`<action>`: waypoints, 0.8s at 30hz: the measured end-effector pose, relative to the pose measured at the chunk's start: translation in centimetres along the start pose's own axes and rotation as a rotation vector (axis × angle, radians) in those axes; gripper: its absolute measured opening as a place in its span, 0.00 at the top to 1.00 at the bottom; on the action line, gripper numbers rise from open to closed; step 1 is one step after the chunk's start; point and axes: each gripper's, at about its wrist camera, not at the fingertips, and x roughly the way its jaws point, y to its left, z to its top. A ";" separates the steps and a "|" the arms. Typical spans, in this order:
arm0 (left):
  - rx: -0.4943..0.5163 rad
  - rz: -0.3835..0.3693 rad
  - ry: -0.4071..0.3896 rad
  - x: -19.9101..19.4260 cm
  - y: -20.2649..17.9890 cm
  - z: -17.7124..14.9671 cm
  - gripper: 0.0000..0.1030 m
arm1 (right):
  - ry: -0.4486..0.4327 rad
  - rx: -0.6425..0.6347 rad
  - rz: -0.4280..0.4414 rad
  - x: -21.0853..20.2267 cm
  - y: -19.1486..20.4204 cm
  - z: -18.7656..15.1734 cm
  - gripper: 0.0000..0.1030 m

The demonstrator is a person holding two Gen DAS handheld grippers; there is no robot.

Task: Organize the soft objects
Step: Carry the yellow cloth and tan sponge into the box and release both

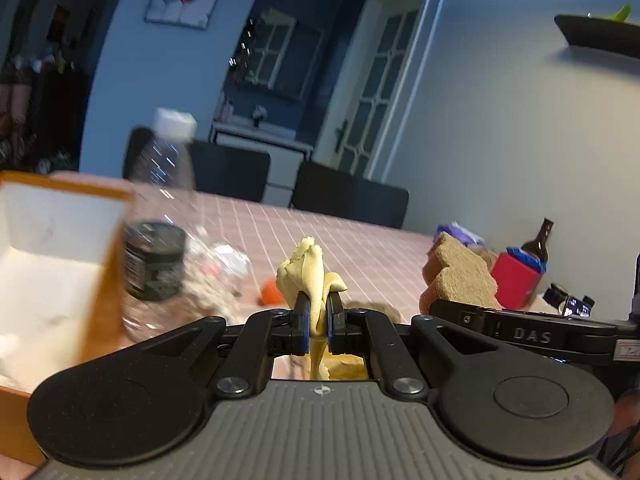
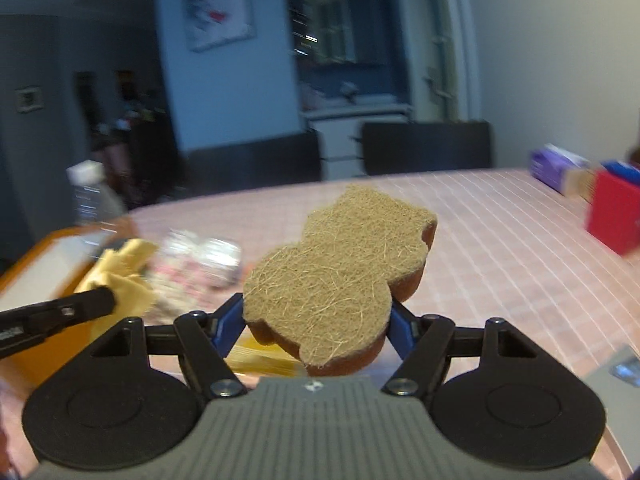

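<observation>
My left gripper [image 1: 319,316] is shut on a pale yellow cloth [image 1: 308,270], which sticks up between the fingers above the pink checked tablecloth [image 1: 360,240]. The cloth also shows in the right wrist view [image 2: 120,276], held by the left gripper [image 2: 108,300]. My right gripper [image 2: 318,320] is shut on a brown bear-shaped sponge [image 2: 340,276] with a fibrous tan top, lifted above the table. The sponge also shows in the left wrist view [image 1: 460,276], at the right. An orange box with a white inside [image 1: 52,264] is at the left, beside the left gripper.
A clear water bottle [image 1: 160,240] with a dark label leans next to the box. A crumpled wrapper [image 2: 200,264], a small orange thing [image 1: 270,292], a red box [image 2: 612,216], a purple pack [image 2: 556,168] and a dark bottle [image 1: 538,240] are on the table. Dark chairs [image 2: 424,144] stand behind.
</observation>
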 end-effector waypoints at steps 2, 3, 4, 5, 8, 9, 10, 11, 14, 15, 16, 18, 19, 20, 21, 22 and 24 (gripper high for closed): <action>0.008 0.015 -0.027 -1.7 0.6 0.6 0.92 | -0.010 -0.031 0.076 -0.8 1.6 0.6 0.31; 0.012 0.023 -0.040 -2.6 1.0 1.0 0.92 | -0.011 -0.046 0.115 -1.0 2.4 0.9 0.31; 0.018 0.033 -0.050 -3.3 1.3 1.5 0.92 | -0.010 -0.064 0.157 -1.2 3.3 1.2 0.31; 0.022 0.043 -0.060 -4.3 1.8 1.9 0.92 | -0.008 -0.086 0.199 -1.4 4.3 1.5 0.31; 0.025 0.088 -0.080 -6.7 3.6 3.3 0.92 | 0.005 -0.157 0.317 -1.5 7.4 2.4 0.31; 0.020 0.102 -0.082 -7.4 4.3 3.7 0.92 | 0.013 -0.180 0.359 -1.4 8.6 2.7 0.30; 0.013 0.117 -0.083 -8.1 5.1 4.2 0.92 | 0.022 -0.202 0.398 -1.3 9.7 3.0 0.30; 0.010 0.134 -0.079 -8.7 5.8 4.6 0.92 | 0.032 -0.225 0.433 -1.2 10.9 3.2 0.30; 0.026 0.181 -0.043 -9.6 7.7 6.0 0.92 | 0.074 -0.302 0.518 -0.2 14.5 4.1 0.30; 0.034 0.194 -0.025 -9.7 8.4 6.5 0.92 | 0.094 -0.325 0.538 0.3 15.6 4.4 0.30; 0.037 0.206 -0.005 -9.6 8.9 6.9 0.92 | 0.119 -0.349 0.555 1.1 16.8 4.6 0.30; 0.024 0.224 0.035 -9.3 10.2 7.6 0.92 | 0.175 -0.386 0.575 2.7 19.0 4.9 0.30; 0.021 0.230 0.059 -9.0 10.9 7.9 0.92 | 0.210 -0.398 0.584 3.7 20.1 5.0 0.30; 0.014 0.240 0.079 -8.7 11.6 8.1 0.92 | 0.243 -0.403 0.596 4.8 21.1 5.1 0.30; 0.009 0.251 0.101 -8.2 12.4 8.2 0.92 | 0.275 -0.410 0.607 5.9 22.0 5.2 0.30; 0.009 0.259 0.129 -7.7 13.1 8.3 0.92 | 0.309 -0.420 0.614 6.9 23.1 5.2 0.30; 0.004 0.282 0.174 -6.6 14.7 8.2 0.92 | 0.364 -0.454 0.610 9.2 25.7 4.7 0.30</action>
